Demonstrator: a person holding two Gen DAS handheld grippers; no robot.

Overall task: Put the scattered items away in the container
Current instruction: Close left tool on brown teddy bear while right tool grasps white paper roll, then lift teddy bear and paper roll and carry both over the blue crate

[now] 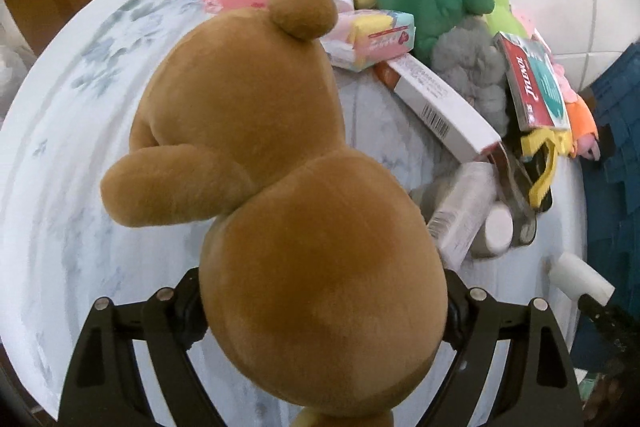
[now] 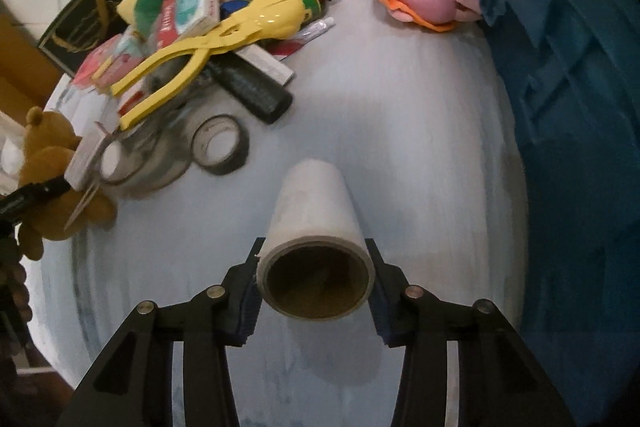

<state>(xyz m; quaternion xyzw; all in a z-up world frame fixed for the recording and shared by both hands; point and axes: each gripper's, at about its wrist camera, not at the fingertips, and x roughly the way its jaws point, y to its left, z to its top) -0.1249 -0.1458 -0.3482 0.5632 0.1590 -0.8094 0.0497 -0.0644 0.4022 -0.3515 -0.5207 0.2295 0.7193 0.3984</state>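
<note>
Blue ribbed plastic container point(image 2: 560, 67) stands at three o'clock on the tabletop point(image 2: 400, 107). Left gripper point(image 1: 320, 311) jaws clamp a plush brown bear point(image 1: 260, 147); right gripper point(image 2: 316, 291) jaws pinch a smooth cardboard-cored roll point(image 2: 316, 219). A red "TYLENOL" box point(image 1: 536, 87) tops the clutter.

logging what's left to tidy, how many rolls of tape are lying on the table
2. A dark roll lies flat on the table, left of the film tube. A second roll lies just left of it, at the pile's edge, partly under a small box. More may be hidden in the pile.
</note>
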